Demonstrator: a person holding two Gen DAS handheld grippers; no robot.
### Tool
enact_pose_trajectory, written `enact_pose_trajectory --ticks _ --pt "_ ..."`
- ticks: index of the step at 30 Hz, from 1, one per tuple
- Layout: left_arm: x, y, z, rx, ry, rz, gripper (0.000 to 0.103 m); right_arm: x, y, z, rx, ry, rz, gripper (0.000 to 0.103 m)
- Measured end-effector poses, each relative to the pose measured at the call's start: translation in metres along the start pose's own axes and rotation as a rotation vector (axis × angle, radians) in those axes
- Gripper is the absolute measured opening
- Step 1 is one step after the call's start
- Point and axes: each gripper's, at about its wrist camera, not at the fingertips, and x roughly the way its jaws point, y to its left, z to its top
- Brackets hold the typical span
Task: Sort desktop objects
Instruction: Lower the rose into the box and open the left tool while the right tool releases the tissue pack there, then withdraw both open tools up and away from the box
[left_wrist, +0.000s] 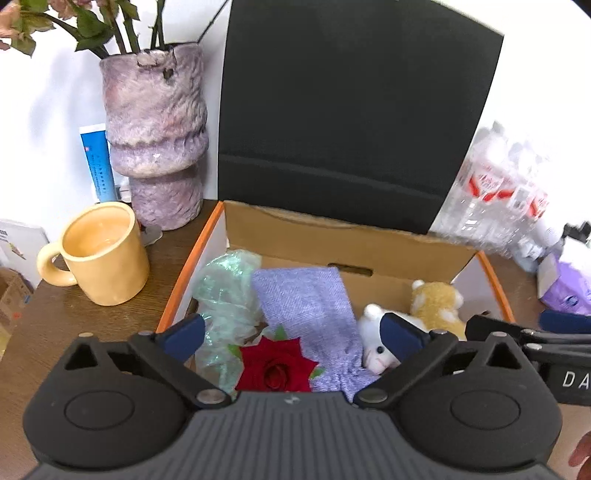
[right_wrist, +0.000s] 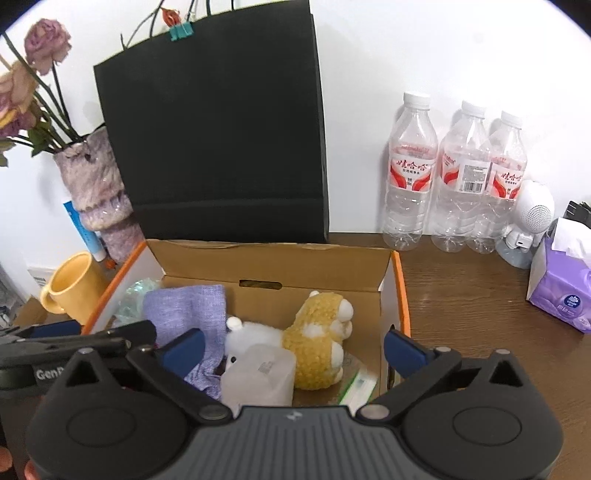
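Each claw (left_wrist: 293, 334) is black, with blue pads (left_wrist: 184, 332) and silver screws.

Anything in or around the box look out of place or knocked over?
Nothing spilled or damaged. Inside the cardboard box, the yellow plush toy lies on its side, leaning on the white plush; that looks dropped in, not damaged.

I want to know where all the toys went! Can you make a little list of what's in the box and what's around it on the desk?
Box: open cardboard box with orange edges on the brown wooden desk
In box: red fabric rose, lilac woven cloth, green crinkly plastic wrap, white plush toy, tan plush toy, frosted plastic container
Left of box: yellow ceramic mug, fuzzy purple vase
Behind box: black paper bag
Right of box: three clear water bottles, purple tissue pack
Left gripper: open, empty
Right gripper: open, empty
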Motion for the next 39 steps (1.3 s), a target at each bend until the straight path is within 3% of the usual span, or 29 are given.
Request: enact_pose_trajectory --ticks 28,39 --pt "-0.1 -0.008 0.007 0.041 -0.152 0.025 0.103 -0.091 0.017 -0.004 -0.064 -0.106 0.026 0.103" --pt "-0.172 -0.007 0.007 0.08 -0.28 -0.049 0.103 -0.136 0.029 -0.019 -0.177 -0.133 0.002 0.103"
